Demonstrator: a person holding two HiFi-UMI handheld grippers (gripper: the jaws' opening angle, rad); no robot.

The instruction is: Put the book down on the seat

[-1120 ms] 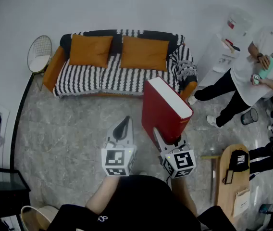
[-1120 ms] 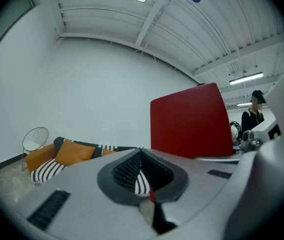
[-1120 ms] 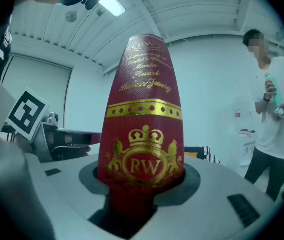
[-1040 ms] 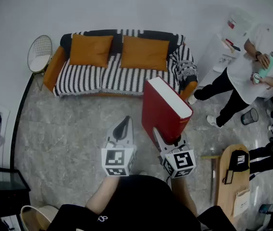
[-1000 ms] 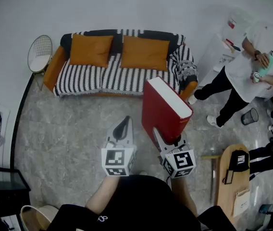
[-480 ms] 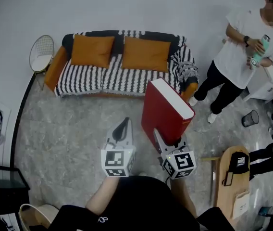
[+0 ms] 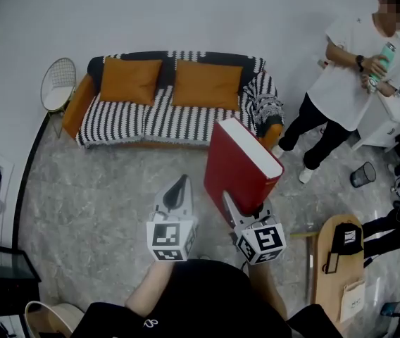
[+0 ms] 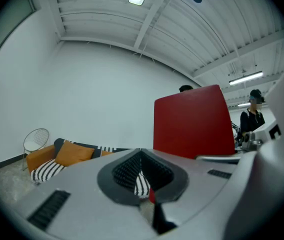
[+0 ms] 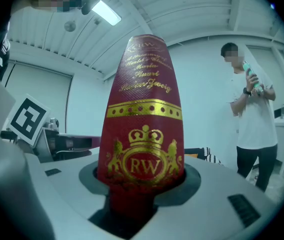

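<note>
Right hand-held gripper (image 7: 246,208) clamped on upright red book (image 7: 239,162); left hand-held gripper (image 7: 180,183) closed, empty.

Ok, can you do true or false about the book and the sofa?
1. The right gripper holds the red book. True.
2. The book lies on the sofa. False: it stands upright in the jaws, over the floor.
3. The left gripper holds nothing. True.
4. The sofa's cushions are green. False: they are orange.
</note>
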